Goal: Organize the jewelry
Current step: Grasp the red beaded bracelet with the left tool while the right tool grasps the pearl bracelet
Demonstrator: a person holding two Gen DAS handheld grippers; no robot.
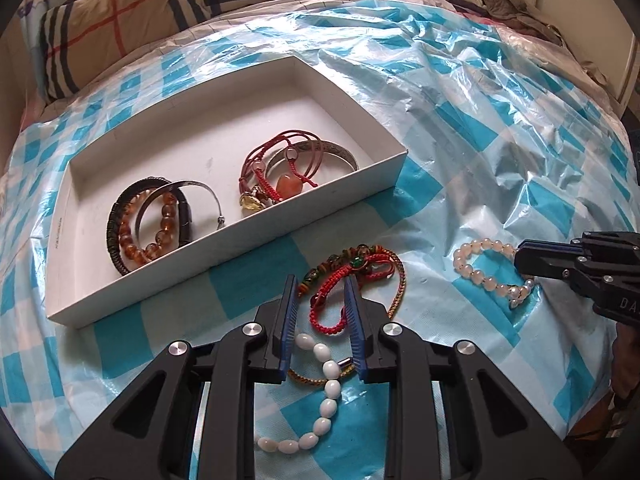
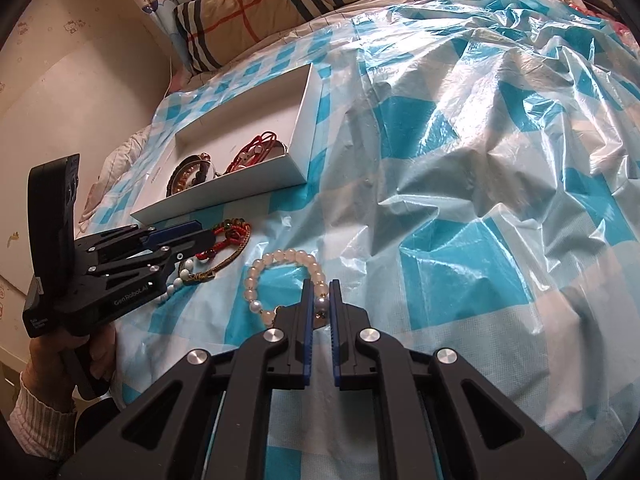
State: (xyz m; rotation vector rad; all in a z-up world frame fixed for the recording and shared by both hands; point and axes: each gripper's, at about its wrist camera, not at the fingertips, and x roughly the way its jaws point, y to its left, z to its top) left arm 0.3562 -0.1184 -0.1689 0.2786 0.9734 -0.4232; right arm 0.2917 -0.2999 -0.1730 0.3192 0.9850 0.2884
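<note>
Between my left gripper [image 1: 320, 292], released, lie red cords [image 1: 340, 292]; right gripper [image 2: 321, 300] grasps pearl bracelet [image 2: 280, 264], box [image 2: 308, 136] at eleven o'clock.

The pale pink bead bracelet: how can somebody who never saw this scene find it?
Find the white box on the blue-checked plastic sheet. Nearer than it lies a red cord tangle; beside that lies the pale pink bead bracelet, a ring of round translucent beads.
</note>
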